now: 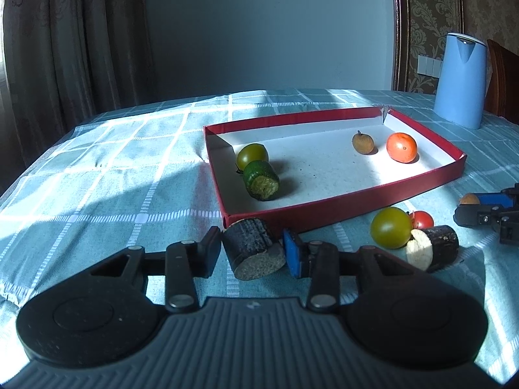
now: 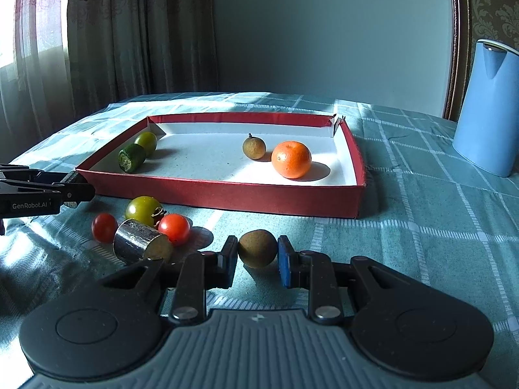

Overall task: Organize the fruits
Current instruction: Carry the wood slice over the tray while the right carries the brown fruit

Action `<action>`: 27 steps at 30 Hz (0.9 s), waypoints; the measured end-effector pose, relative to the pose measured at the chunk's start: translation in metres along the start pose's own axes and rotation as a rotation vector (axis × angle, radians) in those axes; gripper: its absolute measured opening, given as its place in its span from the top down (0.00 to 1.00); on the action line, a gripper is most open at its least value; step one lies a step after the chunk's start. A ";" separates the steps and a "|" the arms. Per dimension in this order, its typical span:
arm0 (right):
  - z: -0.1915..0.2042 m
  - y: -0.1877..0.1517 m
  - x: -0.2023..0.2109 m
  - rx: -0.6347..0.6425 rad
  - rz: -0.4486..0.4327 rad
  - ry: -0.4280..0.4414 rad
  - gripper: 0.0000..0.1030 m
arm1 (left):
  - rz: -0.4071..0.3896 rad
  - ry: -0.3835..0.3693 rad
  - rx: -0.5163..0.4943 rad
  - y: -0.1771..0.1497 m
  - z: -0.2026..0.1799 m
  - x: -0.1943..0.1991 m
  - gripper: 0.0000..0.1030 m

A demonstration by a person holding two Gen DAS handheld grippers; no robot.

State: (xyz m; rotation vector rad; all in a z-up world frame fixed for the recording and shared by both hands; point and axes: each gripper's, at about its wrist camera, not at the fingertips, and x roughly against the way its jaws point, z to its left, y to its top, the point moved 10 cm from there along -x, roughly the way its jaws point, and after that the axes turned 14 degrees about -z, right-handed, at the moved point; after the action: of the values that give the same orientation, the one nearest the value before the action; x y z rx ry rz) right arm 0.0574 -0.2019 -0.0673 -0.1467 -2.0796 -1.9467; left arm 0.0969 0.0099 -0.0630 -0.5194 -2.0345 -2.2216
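- the left gripper is clamped on a dark cut cylinder piece, its pads pressing both sides; the piece sits just in front of the near wall of the red tray, almost touching it.
- the right gripper is clamped on a small brown round fruit, also in front of the red tray's near wall but a little further off from it.
- step in hand, as i judge it: both pieces are gripped low by the cloth and not yet carried into the tray (neither looks clearly lifted).
- next move calls for raising each piece above the tray's near wall, carrying it over and letting go inside.
- inside the tray already: a green tomato and a green cut piece at its left end, a brown fruit and an orange towards its right end.
- still outside, in front of the tray: another green tomato, two red tomatoes and a second dark cut piece.
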 end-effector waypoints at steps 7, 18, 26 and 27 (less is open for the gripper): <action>0.001 0.002 0.001 0.009 -0.013 -0.006 0.75 | -0.022 0.004 -0.012 0.003 -0.002 0.003 0.63; 0.003 0.004 0.003 0.017 -0.025 -0.010 0.75 | -0.045 -0.021 -0.026 0.020 -0.022 0.000 0.63; 0.002 0.018 0.001 0.045 -0.064 -0.037 0.75 | -0.060 -0.056 -0.034 0.041 -0.044 -0.017 0.67; 0.003 0.021 -0.002 0.052 -0.067 -0.039 0.75 | -0.057 -0.053 -0.040 0.043 -0.045 -0.021 0.68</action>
State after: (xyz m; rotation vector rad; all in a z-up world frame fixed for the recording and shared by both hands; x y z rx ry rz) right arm 0.0641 -0.1968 -0.0475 -0.1052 -2.1848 -1.9403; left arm 0.1205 -0.0429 -0.0308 -0.5363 -2.0591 -2.3099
